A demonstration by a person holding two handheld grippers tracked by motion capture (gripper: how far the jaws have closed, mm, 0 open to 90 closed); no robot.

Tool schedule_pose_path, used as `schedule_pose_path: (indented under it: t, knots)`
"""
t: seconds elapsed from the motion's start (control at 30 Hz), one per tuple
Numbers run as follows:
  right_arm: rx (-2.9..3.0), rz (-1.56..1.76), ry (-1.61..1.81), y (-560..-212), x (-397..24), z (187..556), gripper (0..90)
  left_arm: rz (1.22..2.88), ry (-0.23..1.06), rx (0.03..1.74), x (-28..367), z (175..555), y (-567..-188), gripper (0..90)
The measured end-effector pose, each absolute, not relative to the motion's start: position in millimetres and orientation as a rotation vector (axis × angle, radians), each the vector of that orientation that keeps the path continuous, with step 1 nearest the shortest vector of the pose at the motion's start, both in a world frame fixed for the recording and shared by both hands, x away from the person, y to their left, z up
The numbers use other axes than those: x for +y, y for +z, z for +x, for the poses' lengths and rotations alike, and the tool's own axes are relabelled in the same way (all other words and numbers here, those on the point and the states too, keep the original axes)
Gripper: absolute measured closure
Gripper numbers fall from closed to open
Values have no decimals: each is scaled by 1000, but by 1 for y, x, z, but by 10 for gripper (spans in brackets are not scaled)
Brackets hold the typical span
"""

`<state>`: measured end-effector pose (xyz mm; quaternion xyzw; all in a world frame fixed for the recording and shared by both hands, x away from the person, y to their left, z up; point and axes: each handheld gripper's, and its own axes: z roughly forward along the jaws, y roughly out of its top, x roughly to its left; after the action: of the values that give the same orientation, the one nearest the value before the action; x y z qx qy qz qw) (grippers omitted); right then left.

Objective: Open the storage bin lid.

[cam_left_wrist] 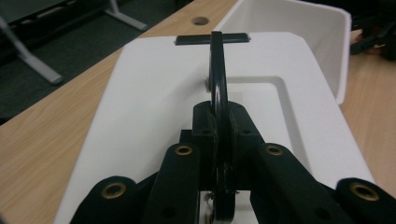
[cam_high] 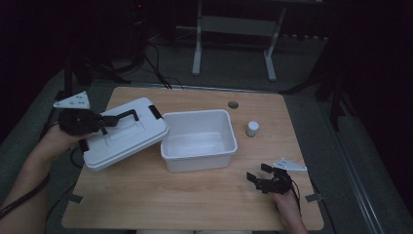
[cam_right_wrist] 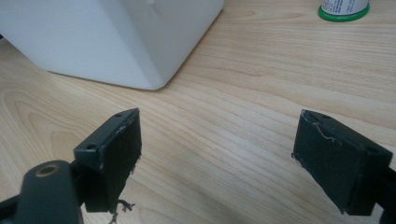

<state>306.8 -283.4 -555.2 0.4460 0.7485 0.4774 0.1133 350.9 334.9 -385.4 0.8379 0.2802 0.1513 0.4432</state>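
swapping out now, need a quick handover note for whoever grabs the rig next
Left hand-held gripper: shut on the black handle of the white lid, lid off the box, one edge leaning on the box's left rim.
Right hand-held gripper: open, holds nothing, low over the table in front of the box's right corner.
Box: open, mid table, looks empty.
Small bottle: upright on the table, right of the box, untouched.
Done: lid is off.
Left, probably: set the lid down, then put the bottle in the box.
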Motion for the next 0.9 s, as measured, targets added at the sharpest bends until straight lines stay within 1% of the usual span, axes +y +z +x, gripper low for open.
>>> schedule_pose_path:
  t: [0.17, 0.3, 0.47, 0.9]
  knots:
    - [2197, 1305, 1399, -555, -283, 307, 149, 2070, 386, 746, 351, 344, -399, 835]
    - [2197, 1307, 1399, -555, -283, 307, 149, 2050, 370, 781, 361, 341, -413, 835]
    - [2199, 1307, 1395, -555, -282, 306, 149, 2024, 367, 815, 367, 338, -431, 836]
    - [2204, 1292, 1386, -555, -282, 306, 149, 2057, 295, 855, 353, 348, -486, 835]
